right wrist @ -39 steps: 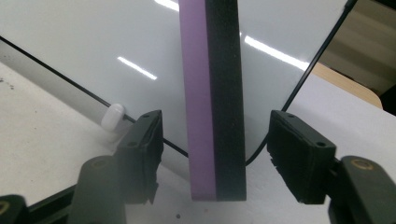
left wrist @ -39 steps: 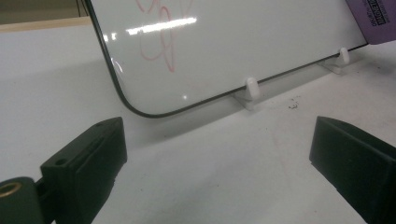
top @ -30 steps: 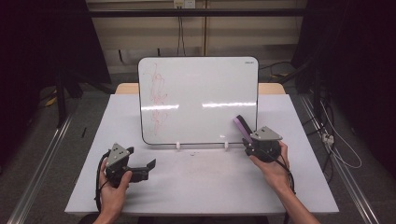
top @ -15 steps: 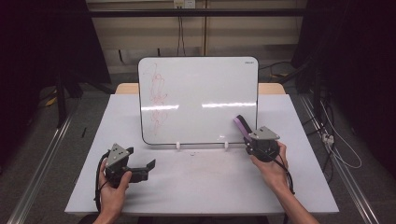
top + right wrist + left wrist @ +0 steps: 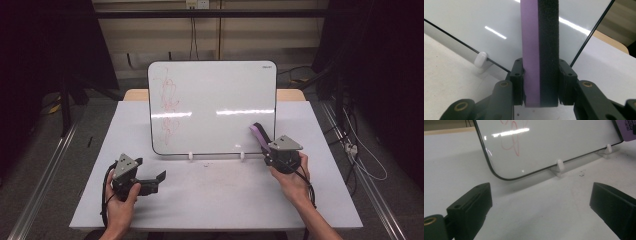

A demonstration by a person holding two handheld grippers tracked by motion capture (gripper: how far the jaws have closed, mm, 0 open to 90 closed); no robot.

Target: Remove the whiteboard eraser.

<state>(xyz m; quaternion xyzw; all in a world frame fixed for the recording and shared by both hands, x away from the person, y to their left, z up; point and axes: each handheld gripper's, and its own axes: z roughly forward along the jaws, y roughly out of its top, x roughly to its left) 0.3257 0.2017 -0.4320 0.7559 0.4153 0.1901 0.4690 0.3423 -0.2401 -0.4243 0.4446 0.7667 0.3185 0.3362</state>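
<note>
Eraser point(image 5: 539, 50) top beyond frame edge

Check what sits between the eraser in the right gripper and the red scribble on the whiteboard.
In the high view, clean whiteboard surface alone separates the eraser, clamped in the right gripper, from the red scribble near the board's left edge.

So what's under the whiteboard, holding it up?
Two small white clips hold the whiteboard's bottom edge on the white table. Anything propping it from behind is hidden by the board itself.
</note>
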